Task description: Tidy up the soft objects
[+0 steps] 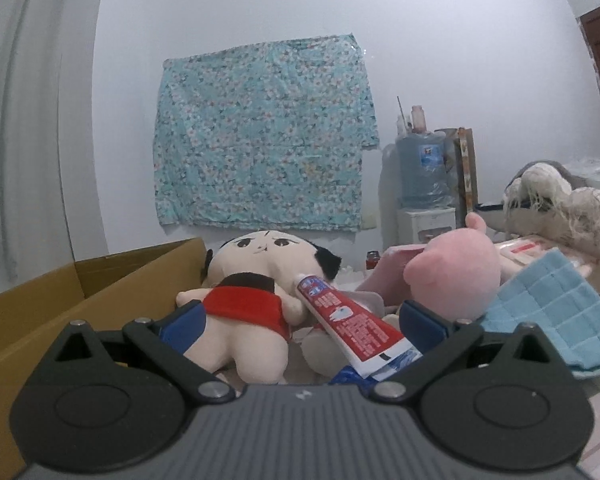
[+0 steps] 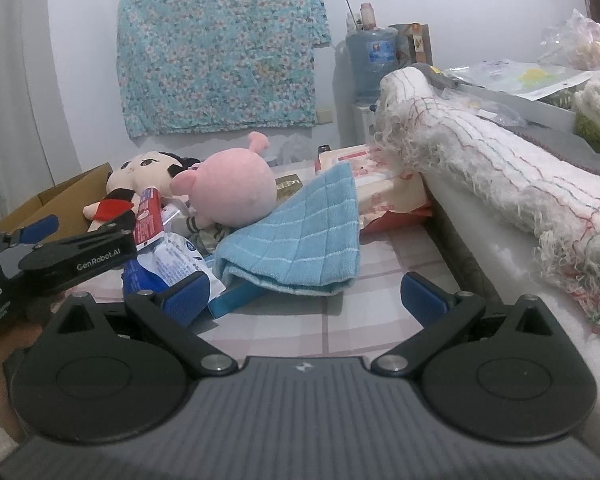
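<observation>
Both grippers' jaws gape empty; closing on the doll (image 1: 244, 312), the left gripper (image 1: 300, 320) risks snagging the toothpaste tube (image 1: 348, 320) lying against it.

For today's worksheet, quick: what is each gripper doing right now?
Left gripper: jaws open, holding nothing, doll and toothpaste tube lying between them.
Right gripper: jaws open, holding nothing, near the blue cloth.

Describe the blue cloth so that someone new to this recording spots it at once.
Start at the floral fabric on the wall, then drop to the pile on the checked surface. The blue cloth leans folded against the round pink plush; it alone is flat, sky blue and quilted in squares.
</observation>
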The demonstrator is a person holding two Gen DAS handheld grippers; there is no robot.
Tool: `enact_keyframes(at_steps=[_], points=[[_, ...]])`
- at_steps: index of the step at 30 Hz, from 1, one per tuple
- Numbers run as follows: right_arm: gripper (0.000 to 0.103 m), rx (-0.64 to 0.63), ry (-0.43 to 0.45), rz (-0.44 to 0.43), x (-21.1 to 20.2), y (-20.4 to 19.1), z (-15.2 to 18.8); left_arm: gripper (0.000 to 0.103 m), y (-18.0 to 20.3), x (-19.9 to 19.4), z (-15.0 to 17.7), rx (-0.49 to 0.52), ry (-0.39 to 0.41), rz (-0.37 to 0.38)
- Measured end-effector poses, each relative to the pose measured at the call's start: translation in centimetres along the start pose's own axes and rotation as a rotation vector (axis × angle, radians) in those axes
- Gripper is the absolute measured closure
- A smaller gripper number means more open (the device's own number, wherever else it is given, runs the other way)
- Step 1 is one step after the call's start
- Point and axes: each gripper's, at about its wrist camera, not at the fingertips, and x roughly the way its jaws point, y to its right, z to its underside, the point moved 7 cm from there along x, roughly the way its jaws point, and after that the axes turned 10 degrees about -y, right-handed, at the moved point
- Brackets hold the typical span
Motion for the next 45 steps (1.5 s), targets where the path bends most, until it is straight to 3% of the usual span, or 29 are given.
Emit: enact_keyframes(at_steps=[8, 11, 15, 18, 20, 23, 29, 35, 45], points=[[0.001, -0.009, 0.007, 0.013, 0.0, 0.0, 0.0, 0.000, 0.2, 1.1, 0.1, 0.041, -0.071, -0.161], [0.001, 0.002, 0.009, 0.009, 0.0, 0.2, -0.2, 0.000, 0.3, 1.2, 0.1, 0.050, -0.077, -0.111], [0.001, 0.002, 0.011, 0.012, -0.1, 0.3, -0.2, 0.000, 0.4, 0.0, 0.1, 0.047, -0.010, -0.037], [0.001, -0.002, 0.015, 0.015, -0.2, 0.3, -0.2, 0.000, 1.1, -0.9, 0.1, 0.096, 0.028, -0.024], [0.001, 0.003, 0.011, 0.013, -0.2, 0.3, -0.3, 0.000, 1.6, -1.4, 0.2, 0.133, 0.011, -0.011], [0.001, 0.008, 0.014, 0.011, -0.2, 0.3, -0.4, 0.000, 2.1, -2.2, 0.0, 0.127, -0.035, 0.077], [0.001, -0.002, 0.029, 0.032, -0.2, 0.3, -0.7, 0.000, 2.2, -3.6, -0.6, 0.170, -0.027, 0.064], [0.001, -0.002, 0.035, 0.022, -0.1, 0.3, -0.9, 0.000, 1.3, -3.2, -0.3, 0.105, -0.120, 0.122], [0.001, 0.011, 0.037, 0.000, 0.1, 0.3, -1.0, 0.000, 0.9, -2.5, 0.3, 0.096, -0.163, 0.128]])
